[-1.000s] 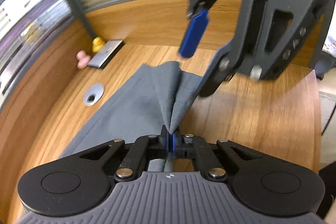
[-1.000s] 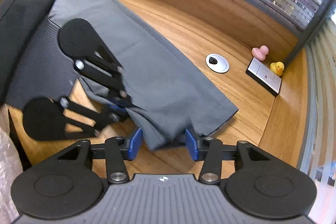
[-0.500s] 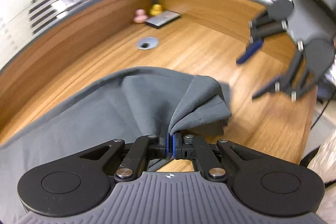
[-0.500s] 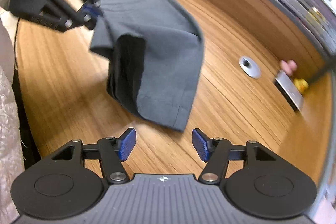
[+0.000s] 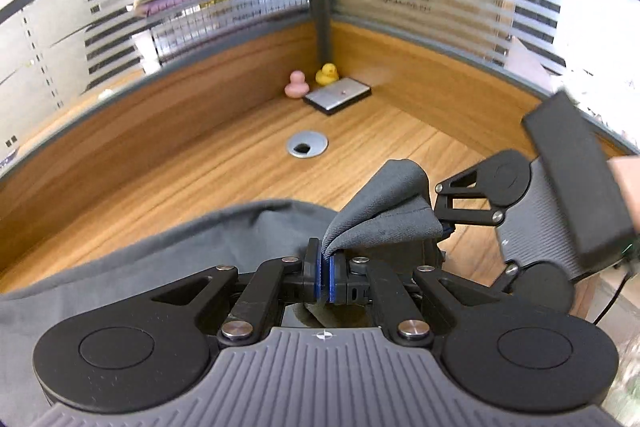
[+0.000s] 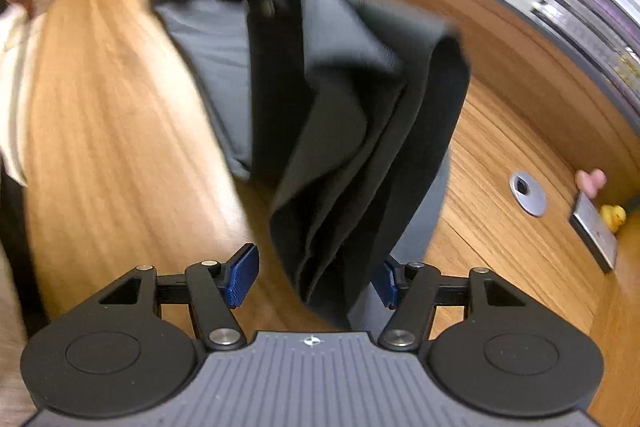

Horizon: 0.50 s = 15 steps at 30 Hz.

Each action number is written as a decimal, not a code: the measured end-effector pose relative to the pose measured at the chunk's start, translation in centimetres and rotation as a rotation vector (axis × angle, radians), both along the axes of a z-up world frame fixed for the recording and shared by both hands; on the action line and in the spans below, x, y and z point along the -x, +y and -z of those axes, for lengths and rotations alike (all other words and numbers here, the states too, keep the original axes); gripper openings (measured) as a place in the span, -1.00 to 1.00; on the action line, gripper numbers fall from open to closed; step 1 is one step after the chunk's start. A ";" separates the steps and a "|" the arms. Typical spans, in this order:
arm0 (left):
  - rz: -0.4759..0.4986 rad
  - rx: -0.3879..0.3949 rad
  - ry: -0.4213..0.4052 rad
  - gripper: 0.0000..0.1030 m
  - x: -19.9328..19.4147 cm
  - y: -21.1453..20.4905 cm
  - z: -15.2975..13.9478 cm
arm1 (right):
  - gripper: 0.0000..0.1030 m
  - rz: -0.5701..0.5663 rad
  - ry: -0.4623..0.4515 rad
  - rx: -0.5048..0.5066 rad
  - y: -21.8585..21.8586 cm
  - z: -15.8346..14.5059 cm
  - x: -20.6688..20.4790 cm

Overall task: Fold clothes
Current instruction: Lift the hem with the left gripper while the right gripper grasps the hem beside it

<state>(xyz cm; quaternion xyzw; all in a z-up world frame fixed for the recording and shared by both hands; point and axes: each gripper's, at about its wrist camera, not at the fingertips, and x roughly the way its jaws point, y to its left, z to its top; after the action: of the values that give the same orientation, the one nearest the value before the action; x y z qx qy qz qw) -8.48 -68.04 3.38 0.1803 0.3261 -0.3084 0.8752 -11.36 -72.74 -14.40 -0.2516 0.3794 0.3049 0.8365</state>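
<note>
Between the clamped pads of the left gripper [image 5: 325, 273], a corner of the grey garment [image 6: 360, 131] is pinched and lifted off the wooden desk [image 5: 200, 163]. The right gripper [image 6: 316, 277] stands released, its jaws straddling the hanging folds. Farther back sit a desk grommet [image 5: 306, 144] and two toy ducks [image 5: 312, 80].

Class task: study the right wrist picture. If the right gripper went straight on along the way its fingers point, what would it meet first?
Most likely the hanging grey garment: its lower folds already dangle between the open blue pads of the right gripper. Behind it lies the wooden desk. Depth is hard to judge here.
</note>
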 end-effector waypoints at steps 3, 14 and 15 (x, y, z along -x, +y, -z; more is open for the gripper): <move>0.002 0.010 0.009 -0.92 0.2 0.1 -0.3 | -0.04 0.045 -0.014 0.002 -1.1 0.5 -0.4; 0.141 0.079 0.076 -0.92 3.3 -2.2 1.0 | -0.87 0.155 -0.043 0.086 -7.9 -3.8 -1.6; 0.148 0.096 0.075 -0.91 3.6 -2.5 1.1 | -0.88 0.165 -0.060 0.105 -8.2 -4.6 -1.9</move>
<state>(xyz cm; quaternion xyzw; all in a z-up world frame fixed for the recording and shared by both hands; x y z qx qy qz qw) -12.09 -70.58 2.30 0.1501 0.3292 -0.3938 0.8450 -9.42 -80.91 -9.85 -0.2717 0.3891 0.2070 0.8555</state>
